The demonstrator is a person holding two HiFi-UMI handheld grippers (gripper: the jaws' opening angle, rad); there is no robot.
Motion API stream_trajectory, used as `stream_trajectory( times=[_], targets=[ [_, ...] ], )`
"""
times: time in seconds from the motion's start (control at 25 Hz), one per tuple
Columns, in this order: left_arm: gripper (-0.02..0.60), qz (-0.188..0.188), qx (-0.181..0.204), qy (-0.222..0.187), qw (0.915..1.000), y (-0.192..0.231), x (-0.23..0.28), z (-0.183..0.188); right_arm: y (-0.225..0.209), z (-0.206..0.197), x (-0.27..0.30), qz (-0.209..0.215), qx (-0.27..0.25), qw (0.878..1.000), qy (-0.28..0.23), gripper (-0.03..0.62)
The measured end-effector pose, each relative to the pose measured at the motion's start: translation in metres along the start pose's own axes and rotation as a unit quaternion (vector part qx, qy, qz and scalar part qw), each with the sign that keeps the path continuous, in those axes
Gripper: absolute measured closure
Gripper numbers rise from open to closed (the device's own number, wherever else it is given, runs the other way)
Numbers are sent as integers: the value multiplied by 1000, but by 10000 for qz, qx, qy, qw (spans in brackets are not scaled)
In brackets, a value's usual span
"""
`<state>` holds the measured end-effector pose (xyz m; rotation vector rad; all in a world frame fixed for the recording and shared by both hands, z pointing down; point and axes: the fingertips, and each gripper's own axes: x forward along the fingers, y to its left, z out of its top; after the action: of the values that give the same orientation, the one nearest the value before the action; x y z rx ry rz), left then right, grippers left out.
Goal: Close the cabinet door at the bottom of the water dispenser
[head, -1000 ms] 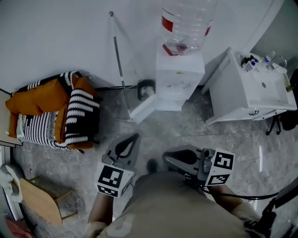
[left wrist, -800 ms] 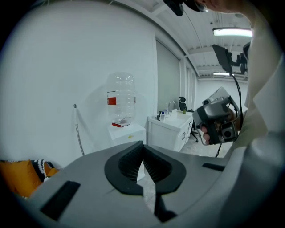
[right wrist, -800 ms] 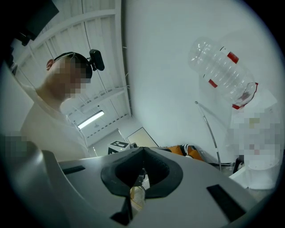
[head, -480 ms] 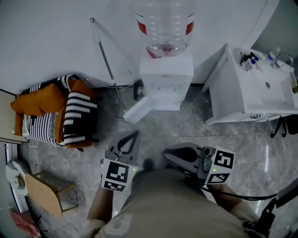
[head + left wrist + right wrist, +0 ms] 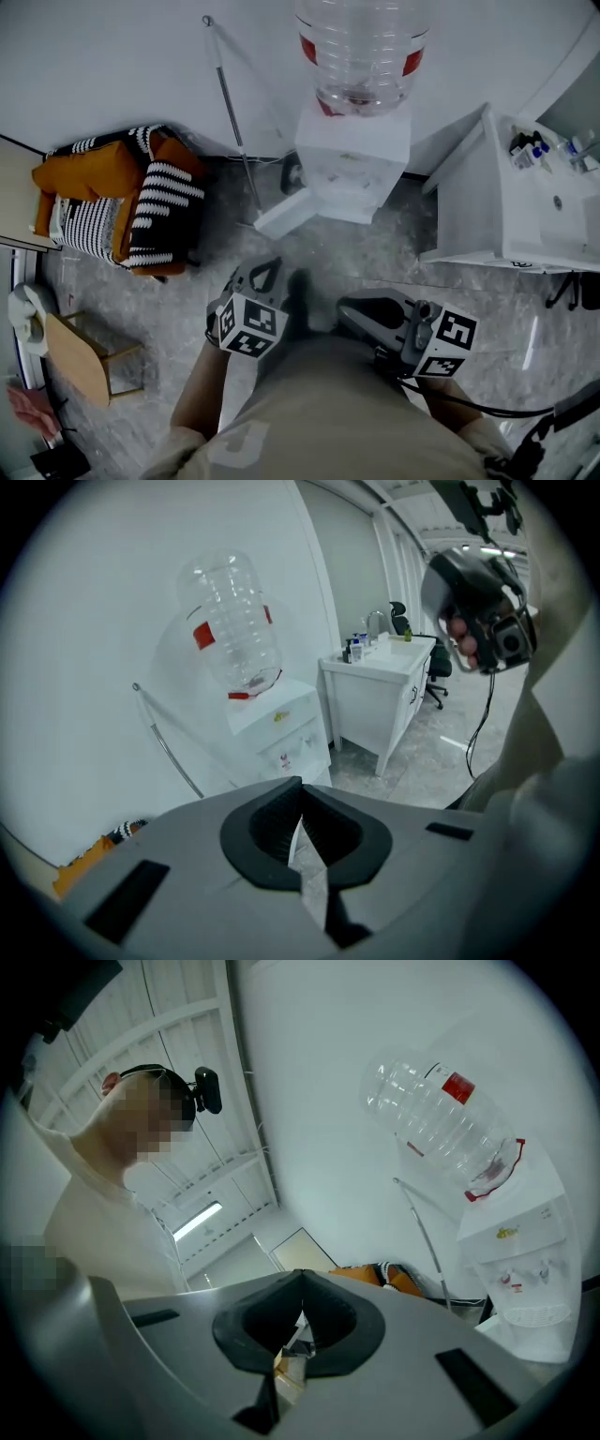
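So, head view first: the water dispenser stands against the wall with the big bottle on top. Its cabinet door at the bottom is swung out to the left over the grey floor. The left gripper hangs in front of the person and points down toward that door, but it's well apart from it and touches nothing. The right gripper sits near it, tucked against the person's body, not touching anything either.

Left gripper view: the jaws are pressed together tip to tip with nothing pinched between them. The dispenser and bottle stand beyond the tips, with a white desk to their right. The gripper's own body hides the open door.

Right gripper view: same deal, jaws closed on each other and empty. The dispenser and bottle are off at the right edge.
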<state>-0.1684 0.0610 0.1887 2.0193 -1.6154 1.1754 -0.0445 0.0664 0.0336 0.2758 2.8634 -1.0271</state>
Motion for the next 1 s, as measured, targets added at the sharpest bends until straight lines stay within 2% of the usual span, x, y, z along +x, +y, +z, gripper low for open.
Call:
stream_trajectory(
  times=[0.28,0.4,0.56,0.76,0.92,1.0],
  targets=[
    [589,-319,-48,287,9991,51,57,-38,-41,16,31,-663,-34,9977,-91,579],
    [589,-525,-19,302,9982,71,79,-47,-56,18,59,-865,59,9962,61,579],
    [589,-664,-115,357,9971,113,108,-71,-77,11,112,-881,103,9954,364,579],
    [589,-818,-406,655,9937,151,157,-127,-104,-3,161,-916,414,9931,604,579],
    [589,-806,-324,1066,9905,166,193,-177,-119,-17,182,-922,560,9917,698,579],
    [589,-1018,-344,1296,9857,159,208,-194,-131,-23,180,-1010,700,9903,652,579]
  ],
)
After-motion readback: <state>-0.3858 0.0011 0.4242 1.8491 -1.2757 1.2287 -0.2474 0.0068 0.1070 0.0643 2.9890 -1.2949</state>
